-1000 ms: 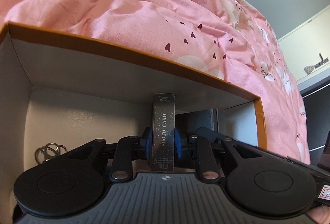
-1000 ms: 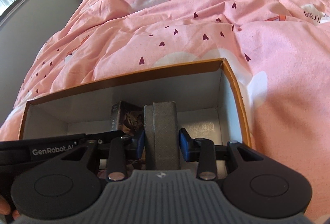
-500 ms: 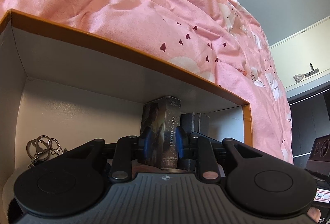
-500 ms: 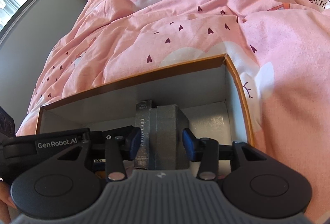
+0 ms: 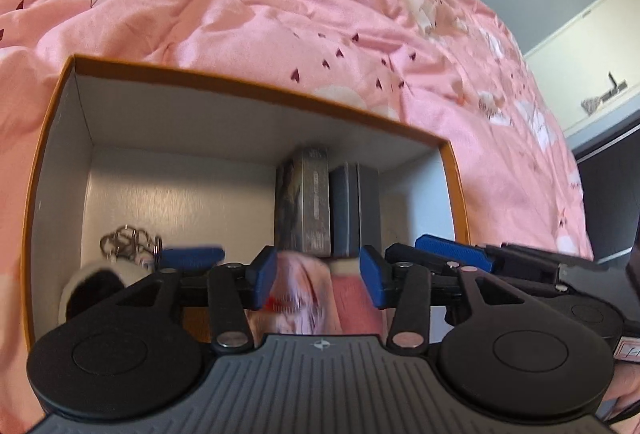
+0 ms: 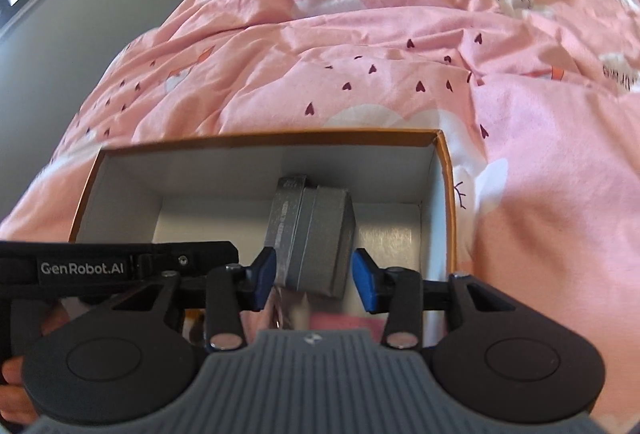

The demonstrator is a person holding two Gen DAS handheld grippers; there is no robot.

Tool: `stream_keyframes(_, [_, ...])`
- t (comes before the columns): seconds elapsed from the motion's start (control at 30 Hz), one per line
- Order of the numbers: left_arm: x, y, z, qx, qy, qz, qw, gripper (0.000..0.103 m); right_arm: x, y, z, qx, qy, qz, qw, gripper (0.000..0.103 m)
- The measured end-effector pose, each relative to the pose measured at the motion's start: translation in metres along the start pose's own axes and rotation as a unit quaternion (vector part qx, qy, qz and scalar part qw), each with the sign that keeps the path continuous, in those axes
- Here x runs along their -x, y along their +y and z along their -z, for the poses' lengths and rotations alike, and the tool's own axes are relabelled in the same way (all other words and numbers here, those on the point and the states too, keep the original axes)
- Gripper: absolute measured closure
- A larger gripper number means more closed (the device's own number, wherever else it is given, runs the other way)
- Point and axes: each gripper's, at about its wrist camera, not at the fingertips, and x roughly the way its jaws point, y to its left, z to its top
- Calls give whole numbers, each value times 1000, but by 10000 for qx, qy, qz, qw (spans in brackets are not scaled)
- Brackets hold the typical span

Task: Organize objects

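An orange-rimmed cardboard box (image 5: 256,96) (image 6: 448,202) with a white inside lies on the pink duvet. In it a dark photo-card box (image 5: 314,206) (image 6: 282,222) stands upright, right against a grey box (image 5: 352,210) (image 6: 324,238). My left gripper (image 5: 318,276) hovers above the near side of the box, its jaws opening, and both small boxes stand free beyond its blue pads. My right gripper (image 6: 316,280) is beside it, jaws closing, and the pads do not press on the grey box just ahead of them. The right gripper's finger (image 5: 452,250) shows in the left view.
A bunch of key rings (image 5: 128,242) and a round black-and-white thing (image 5: 92,282) lie at the box's left end. Something pink and blurred (image 5: 304,294) lies under the fingers. The rumpled duvet (image 6: 360,54) surrounds the box. A hand (image 6: 16,382) holds the left gripper.
The left gripper let go of the photo-card box and the right one let go of the grey box. Both boxes stay standing side by side while both grippers pulled up and back.
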Motion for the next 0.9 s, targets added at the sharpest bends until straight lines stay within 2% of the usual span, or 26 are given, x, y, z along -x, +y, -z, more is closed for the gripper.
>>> stream_keyframes(0.13, [-1,-13,16,-367,145,-195,9990,43,4,8,15,603,416,40,9973,82])
stream_keyframes(0.2, [-5,-17,22,-483,186,-254,9983,38,1,10,22,900,622,134,9939,83])
stream_keyframes(0.3, [-11,-21,29,-608,262,-284,9974,39,-7,9,29,1286,939,169,9871,83])
stream_keyframes(0.33, [-13,-22,31,-660,298,-346,9968,43,-10,9,31,1397,1024,158,9848,83])
stream_keyframes(0.43, [-17,-22,35,-785,347,-595,9945,65,-19,13,36,1764,1264,199,9760,83])
stream_keyframes(0.57, [-13,-18,39,-873,330,-721,9930,73,-33,21,38,2169,1421,354,9651,83])
stream_keyframes(0.67, [-9,-14,41,-937,326,-889,9911,75,-44,25,36,2521,1510,516,9545,83])
stream_keyframes(0.73, [-5,-10,42,-892,318,-885,9916,76,-45,26,32,2636,1468,548,9518,83])
stream_keyframes(0.77, [-4,-7,43,-856,317,-855,9921,77,-43,25,28,2607,1398,533,9538,82])
stream_keyframes(0.87, [-3,-3,43,-809,312,-800,9930,77,-34,20,14,2301,1202,413,9648,57])
stream_keyframes(0.9, [-2,-3,42,-812,310,-794,9930,77,-30,18,9,2157,1147,322,9692,56])
